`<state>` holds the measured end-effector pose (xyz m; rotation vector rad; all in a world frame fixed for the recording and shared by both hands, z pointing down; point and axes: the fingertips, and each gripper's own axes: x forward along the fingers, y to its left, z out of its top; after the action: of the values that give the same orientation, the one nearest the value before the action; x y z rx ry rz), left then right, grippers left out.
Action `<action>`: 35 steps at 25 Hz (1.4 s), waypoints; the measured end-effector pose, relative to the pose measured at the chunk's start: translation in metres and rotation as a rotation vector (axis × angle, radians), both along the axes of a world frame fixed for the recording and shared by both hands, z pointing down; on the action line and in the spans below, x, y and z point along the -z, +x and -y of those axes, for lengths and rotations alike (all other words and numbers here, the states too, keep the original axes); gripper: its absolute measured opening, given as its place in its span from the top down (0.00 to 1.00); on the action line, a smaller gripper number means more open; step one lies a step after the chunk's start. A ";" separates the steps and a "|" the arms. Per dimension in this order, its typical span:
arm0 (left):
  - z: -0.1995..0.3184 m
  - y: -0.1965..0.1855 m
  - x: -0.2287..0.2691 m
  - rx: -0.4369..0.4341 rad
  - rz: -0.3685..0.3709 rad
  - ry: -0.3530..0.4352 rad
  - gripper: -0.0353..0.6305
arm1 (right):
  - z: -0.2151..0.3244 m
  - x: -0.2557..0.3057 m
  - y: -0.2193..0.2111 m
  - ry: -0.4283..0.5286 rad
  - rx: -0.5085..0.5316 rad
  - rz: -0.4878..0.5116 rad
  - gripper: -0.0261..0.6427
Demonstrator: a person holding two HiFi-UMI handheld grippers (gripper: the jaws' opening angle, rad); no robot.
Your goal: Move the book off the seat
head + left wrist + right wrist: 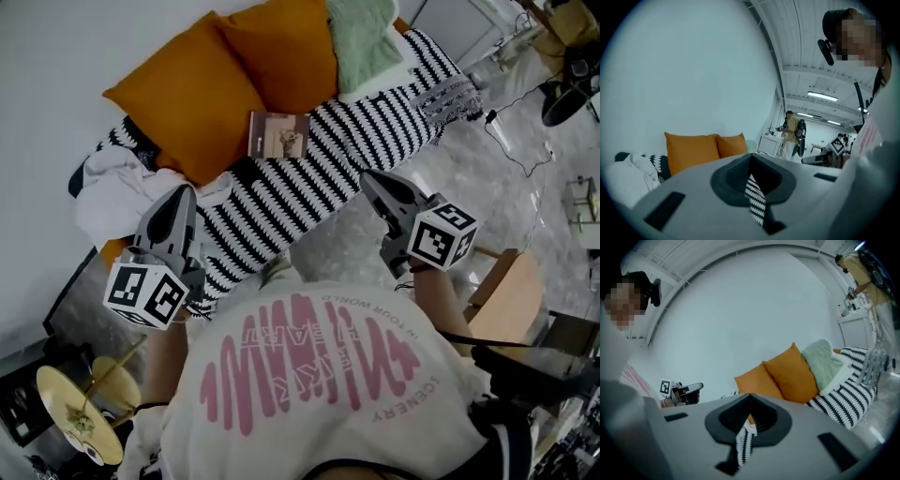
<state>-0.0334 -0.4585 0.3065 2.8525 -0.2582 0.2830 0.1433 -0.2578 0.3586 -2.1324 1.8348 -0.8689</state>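
- We see the seat (309, 192) under a black-and-white striped cover, running from 9 o'clock to 1 o'clock across the head view.
- The book (278, 135) lies flat on the stripes near 12 o'clock with its brown cover up. It sits just beside the lower edge of two orange cushions (192, 98) that lean on the wall.
- Also on the seat are a pale green blanket (364, 37) at 1 o'clock and a crumpled white cloth (117, 197) at 9 o'clock.
- Our left gripper (184, 193) hovers over the seat's front part, with the book at its 2 o'clock. Its jaws meet tip to tip and grip nothing.
- Our right gripper (367, 178) hangs by the seat's front edge, with the book at its 10 o'clock and well apart. Its jaws are likewise pressed together and empty.
- Only striped cover lies between the tongs and the book.
- At 4 o'clock stands what looks like a wooden stool (511, 286).
- In the left gripper view another person (791, 133) in a yellow top stands far off at 3 o'clock.
- Our white shirt (309, 412) carries pink lettering, and "IN YOUR WORLD" reads upside down beside it.
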 end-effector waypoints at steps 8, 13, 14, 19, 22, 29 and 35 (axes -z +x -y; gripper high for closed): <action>0.023 0.024 0.003 -0.005 -0.025 -0.012 0.94 | 0.019 -0.002 0.020 -0.027 -0.014 0.003 0.94; 0.041 0.031 0.002 -0.017 0.005 0.026 0.94 | 0.042 0.003 0.031 -0.015 -0.019 0.001 0.94; 0.046 0.032 0.002 -0.017 0.008 0.025 0.94 | 0.048 0.004 0.031 -0.015 -0.014 -0.002 0.94; 0.068 0.038 -0.003 -0.023 0.010 0.018 0.94 | 0.076 0.001 0.035 -0.031 0.002 -0.010 0.94; 0.080 0.041 -0.010 -0.022 0.007 0.008 0.94 | 0.091 -0.003 0.038 -0.033 0.007 -0.006 0.94; 0.100 0.054 -0.012 -0.036 -0.021 -0.013 0.94 | 0.111 0.001 0.045 -0.041 -0.001 -0.036 0.94; 0.113 0.063 -0.010 -0.049 -0.035 -0.013 0.94 | 0.122 0.002 0.052 -0.044 -0.018 -0.035 0.94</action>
<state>0.0296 -0.5720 0.3162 2.8510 -0.1788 0.2429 0.1956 -0.3798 0.3567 -2.2005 1.8269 -0.8818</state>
